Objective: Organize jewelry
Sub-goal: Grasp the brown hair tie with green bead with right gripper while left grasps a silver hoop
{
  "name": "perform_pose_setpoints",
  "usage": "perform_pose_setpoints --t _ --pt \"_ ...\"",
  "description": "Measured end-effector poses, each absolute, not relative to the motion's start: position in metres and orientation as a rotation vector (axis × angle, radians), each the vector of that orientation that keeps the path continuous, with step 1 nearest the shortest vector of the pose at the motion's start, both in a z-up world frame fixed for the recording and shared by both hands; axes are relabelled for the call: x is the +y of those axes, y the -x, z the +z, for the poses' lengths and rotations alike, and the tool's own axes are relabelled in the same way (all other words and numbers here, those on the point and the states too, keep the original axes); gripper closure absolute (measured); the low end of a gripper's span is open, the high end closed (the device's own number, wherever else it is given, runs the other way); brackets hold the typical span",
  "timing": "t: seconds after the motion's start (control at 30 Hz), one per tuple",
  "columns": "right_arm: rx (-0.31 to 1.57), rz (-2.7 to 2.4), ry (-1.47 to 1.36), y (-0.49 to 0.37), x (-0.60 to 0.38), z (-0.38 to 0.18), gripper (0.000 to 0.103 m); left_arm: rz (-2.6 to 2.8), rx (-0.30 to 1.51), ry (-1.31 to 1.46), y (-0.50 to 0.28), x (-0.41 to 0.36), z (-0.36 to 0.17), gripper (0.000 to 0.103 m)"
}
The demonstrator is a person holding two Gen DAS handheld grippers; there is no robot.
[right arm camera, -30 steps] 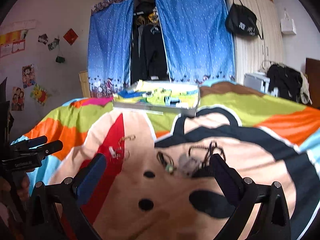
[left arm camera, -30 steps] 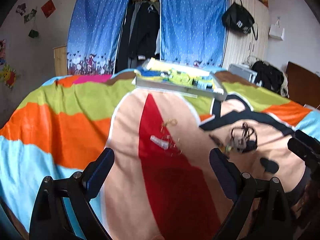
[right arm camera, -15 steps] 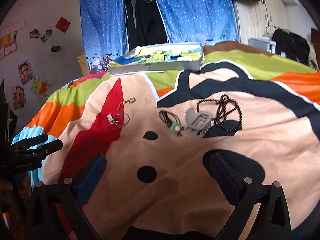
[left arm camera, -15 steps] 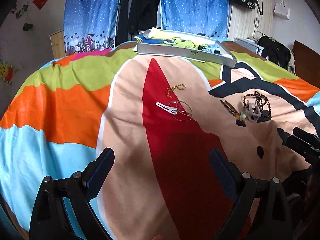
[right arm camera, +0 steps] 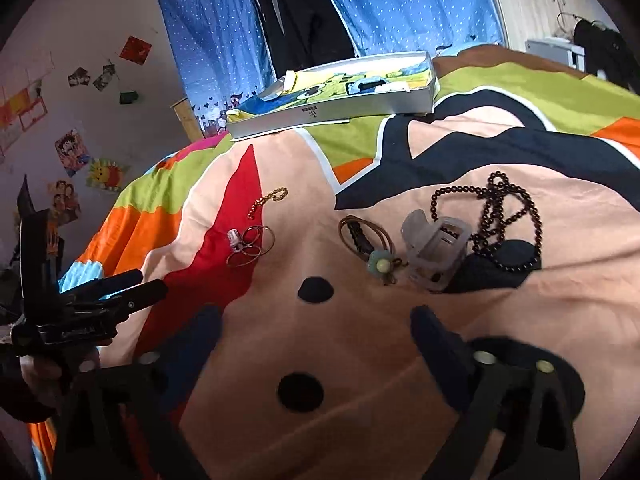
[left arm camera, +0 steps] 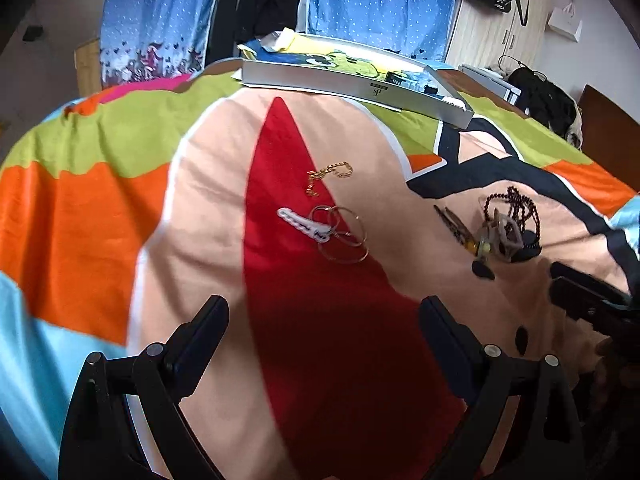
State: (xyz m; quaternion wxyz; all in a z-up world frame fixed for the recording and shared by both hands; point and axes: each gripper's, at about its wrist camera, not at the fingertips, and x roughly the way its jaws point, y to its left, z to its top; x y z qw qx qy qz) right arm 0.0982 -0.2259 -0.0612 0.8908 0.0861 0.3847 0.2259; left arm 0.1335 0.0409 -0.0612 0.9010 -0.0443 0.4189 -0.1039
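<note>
Tools hang wide open and empty over the bed (left arm camera: pixel 80 208): left tool (left arm camera: pixel 324 328), right tool (right arm camera: pixel 316 332). Beyond the left tool lie a white hair clip (left arm camera: pixel 303 225) touching thin hoops (left arm camera: pixel 344 236), then a gold chain (left arm camera: pixel 330 174). Right of those hoops sit a grey claw clip (right arm camera: pixel 434 254), hair ties (right arm camera: pixel 366 238) and dark beads (right arm camera: pixel 506 222). Farthest, a silver box (right arm camera: pixel 332 110).

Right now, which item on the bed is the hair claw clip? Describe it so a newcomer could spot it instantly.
Start at the colourful cartoon blanket, on its peach patch right of the red wedge. The hair claw clip lies between a flower hair tie and a dark bead necklace. It alone is chunky, translucent grey plastic with teeth.
</note>
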Motion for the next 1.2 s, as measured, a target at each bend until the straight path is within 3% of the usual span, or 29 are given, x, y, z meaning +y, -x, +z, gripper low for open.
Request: perform_pose_setpoints --t 0.1,0.3,0.53,0.6,0.87,1.03,1.1,1.2 --pt "0.83 0.466 -0.167 -0.115 -0.227 -0.068 0.034 -0.233 0.883 0.106 -0.148 0.037 -0.063 0.01" --pt "0.892 0.45 -0.158 -0.145 -0.226 -0.084 0.051 -0.253 0.938 0.113 -0.178 0.032 -0.074 0.016" --pt "0.933 0.419 -0.119 -0.169 -0.228 -0.099 0.059 -0.232 1.022 0.111 -0.21 0.026 -0.091 0.039" --pt "0.949 0.419 -0.132 -0.173 -0.231 -0.105 0.065 -0.234 1.048 0.108 -0.215 0.023 -0.097 0.04" --pt "0.918 0.459 -0.137 -0.18 -0.23 -0.105 0.068 -0.219 1.063 0.101 -0.226 0.018 -0.105 0.04" --pt "0.917 0.46 -0.133 -0.182 -0.227 -0.108 0.07 -0.165 1.065 0.065 -0.227 0.017 -0.11 0.055" --pt "0.919 0.456 -0.144 -0.183 -0.229 -0.109 0.079 -0.151 1.059 0.064 -0.226 0.019 -0.11 0.063" --pt "0.919 0.456 -0.159 -0.183 -0.23 -0.11 0.079 -0.16 1.062 0.076 -0.223 0.021 -0.11 0.064"
